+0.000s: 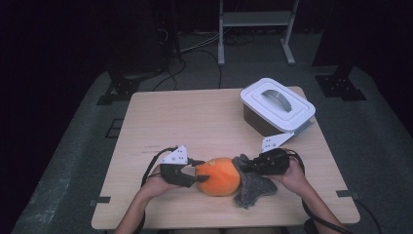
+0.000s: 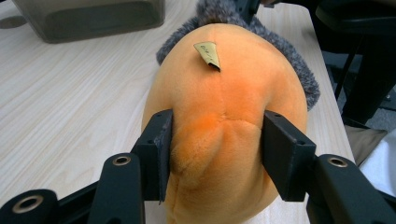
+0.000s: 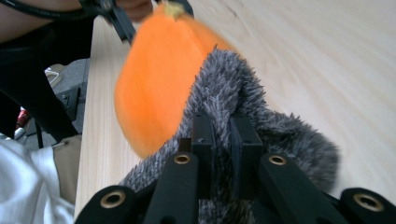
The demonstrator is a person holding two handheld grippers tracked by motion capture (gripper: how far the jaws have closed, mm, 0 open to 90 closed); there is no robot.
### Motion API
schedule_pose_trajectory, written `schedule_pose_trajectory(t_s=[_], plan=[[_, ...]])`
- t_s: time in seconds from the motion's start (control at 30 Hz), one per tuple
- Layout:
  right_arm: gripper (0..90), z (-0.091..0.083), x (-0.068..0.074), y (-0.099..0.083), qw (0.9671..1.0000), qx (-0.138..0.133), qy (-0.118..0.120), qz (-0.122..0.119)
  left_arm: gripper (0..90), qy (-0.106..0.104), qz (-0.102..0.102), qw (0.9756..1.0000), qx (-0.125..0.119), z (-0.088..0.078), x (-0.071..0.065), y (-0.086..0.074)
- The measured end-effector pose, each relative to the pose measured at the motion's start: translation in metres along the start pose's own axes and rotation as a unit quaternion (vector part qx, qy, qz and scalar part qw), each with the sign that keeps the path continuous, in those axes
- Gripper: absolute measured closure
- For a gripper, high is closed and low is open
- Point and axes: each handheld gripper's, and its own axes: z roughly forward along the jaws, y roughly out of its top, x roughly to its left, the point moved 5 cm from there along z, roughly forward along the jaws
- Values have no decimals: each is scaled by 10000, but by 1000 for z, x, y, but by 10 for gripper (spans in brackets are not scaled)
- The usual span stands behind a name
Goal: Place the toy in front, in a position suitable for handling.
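My left gripper (image 2: 217,149) squeezes the soft orange plush (image 2: 229,116); my right gripper (image 3: 222,140) pinches its floppy grey fur (image 3: 229,88) near the worktop's front edge—light, squashy, grab the fabric.

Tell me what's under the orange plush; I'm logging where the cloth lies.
The grey fuzzy cloth shows beside and behind the orange plush and seems to run beneath its edge; how far underneath is hidden by the plush.

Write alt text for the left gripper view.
An orange plush toy sits pinched between the left tool's two black jaws, a small yellow tag on its top seam. Grey fuzzy fabric wraps its far side, on a light wooden table with a container beyond.
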Motion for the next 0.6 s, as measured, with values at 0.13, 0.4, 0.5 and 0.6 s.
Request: schedule_pose_trajectory(t_s=[0.13,0.4,0.5,0.6], plan=[[812,2,-4,-14,9997,141,45,186,471,4,-40,10000,1,-3,2,-3],[812,-9,-3,3,9993,-340,-57,123,465,-68,-100,9999,-42,-2,1,-5],[811,-6,1,13,9988,-493,19,57,459,-86,-22,10000,-31,0,-1,-3],[810,2,1,9,9994,-323,86,61,458,-122,-19,9999,-16,-1,-1,-4]])
